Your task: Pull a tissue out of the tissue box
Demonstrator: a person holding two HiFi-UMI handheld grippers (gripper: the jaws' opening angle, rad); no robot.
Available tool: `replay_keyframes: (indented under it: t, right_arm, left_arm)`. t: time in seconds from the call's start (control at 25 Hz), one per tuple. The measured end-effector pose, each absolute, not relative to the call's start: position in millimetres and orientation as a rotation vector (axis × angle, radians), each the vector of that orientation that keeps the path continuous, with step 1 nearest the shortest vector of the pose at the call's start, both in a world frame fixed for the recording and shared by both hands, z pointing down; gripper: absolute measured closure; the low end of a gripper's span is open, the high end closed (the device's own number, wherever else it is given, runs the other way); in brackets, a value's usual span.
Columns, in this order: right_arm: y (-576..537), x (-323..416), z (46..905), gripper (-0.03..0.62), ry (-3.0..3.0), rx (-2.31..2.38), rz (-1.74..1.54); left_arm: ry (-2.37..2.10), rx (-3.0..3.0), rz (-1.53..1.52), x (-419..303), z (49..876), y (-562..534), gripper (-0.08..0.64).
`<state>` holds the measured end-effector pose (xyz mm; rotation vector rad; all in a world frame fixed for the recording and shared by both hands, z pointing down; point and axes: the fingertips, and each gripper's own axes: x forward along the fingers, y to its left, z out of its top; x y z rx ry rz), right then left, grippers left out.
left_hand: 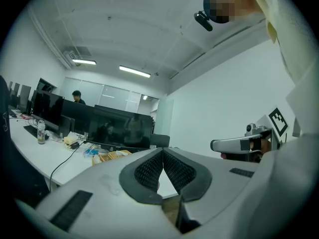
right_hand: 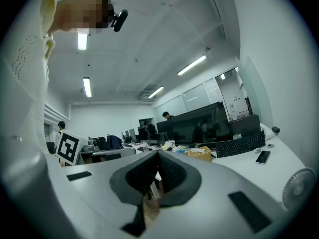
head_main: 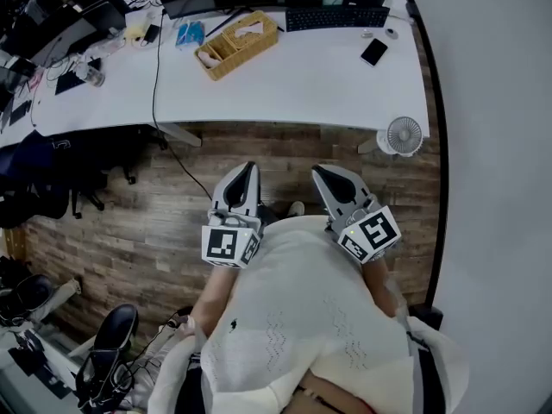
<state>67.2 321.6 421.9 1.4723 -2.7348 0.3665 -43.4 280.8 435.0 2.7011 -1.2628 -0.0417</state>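
A woven wicker tissue box (head_main: 237, 43) lies on the white desk (head_main: 302, 80) at the far side, with white tissue (head_main: 251, 29) showing in its top. Both grippers are held close to the person's body, over the wood floor and well short of the desk. The left gripper (head_main: 244, 172) is shut with nothing in it. The right gripper (head_main: 323, 176) is also shut and empty. In the left gripper view the pads (left_hand: 149, 171) meet at the tip and the box (left_hand: 112, 156) lies far ahead. In the right gripper view the wicker box (right_hand: 202, 154) is small beyond the shut right gripper (right_hand: 157, 156).
On the desk lie a black keyboard (head_main: 336, 17), a phone (head_main: 374, 52), a blue packet (head_main: 190, 34) and a black cable (head_main: 157, 67). A small white fan (head_main: 403, 134) stands on the floor by the desk. Dark bags (head_main: 34, 175) and a chair base (head_main: 108, 343) are at the left.
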Motion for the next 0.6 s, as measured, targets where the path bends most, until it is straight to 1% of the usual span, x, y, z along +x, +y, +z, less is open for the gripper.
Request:
replay_keyframes:
  t: [0.6]
  right_arm:
    - [315, 83, 423, 0.591, -2.758, 1.464, 0.354]
  left_arm:
    - [-1.289, 2.706, -0.050, -31, 433, 275, 0.546]
